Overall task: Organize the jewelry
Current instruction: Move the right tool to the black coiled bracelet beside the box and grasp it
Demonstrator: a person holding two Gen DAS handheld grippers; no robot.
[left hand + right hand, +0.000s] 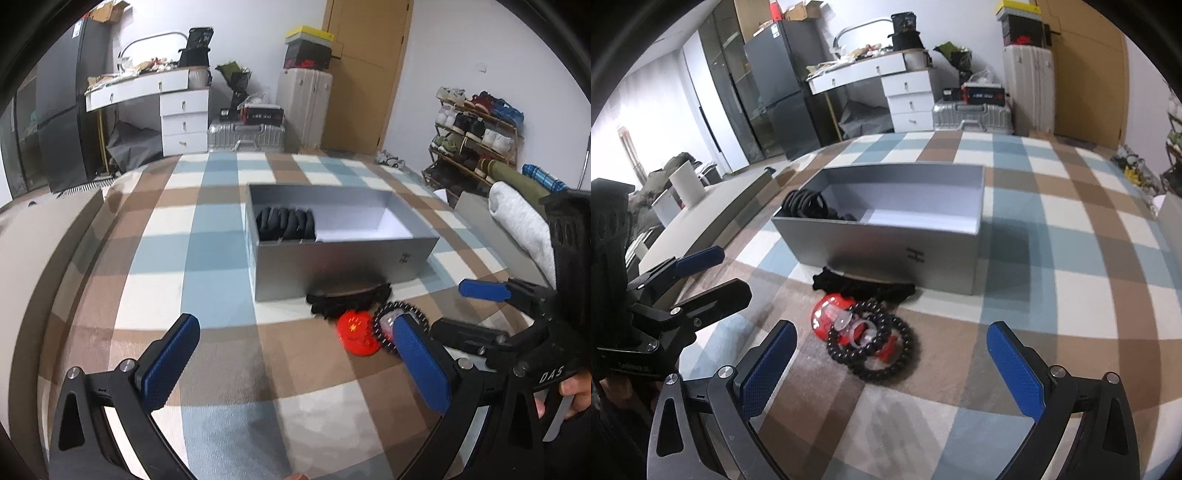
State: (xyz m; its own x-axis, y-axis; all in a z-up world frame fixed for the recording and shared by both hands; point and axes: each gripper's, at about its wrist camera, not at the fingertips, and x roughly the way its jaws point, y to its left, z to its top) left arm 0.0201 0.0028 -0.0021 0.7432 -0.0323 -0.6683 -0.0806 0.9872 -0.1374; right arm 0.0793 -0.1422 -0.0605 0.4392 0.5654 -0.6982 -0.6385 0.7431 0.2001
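Hovering above a checked cloth, the right gripper (890, 354) has its blue ribbed fingers spread wide apart, holding nothing. Straight ahead of them, slightly left of centre, lie two black bead bracelets (875, 343), glossy round beads in overlapping rings, resting on a red disc (827, 314) with what looks like a clear plastic piece. The left gripper (295, 339) is also spread wide and empty; the bracelets sit at its right fingertip (406, 328), partly hidden. Both grippers are near, but the right faces the rings squarely. Just beyond lies a dark frilly band (864, 284), its long axis parallel to the wall of an open grey box (886, 251). Inside the box's left end, black rings (805, 203) stand packed together.
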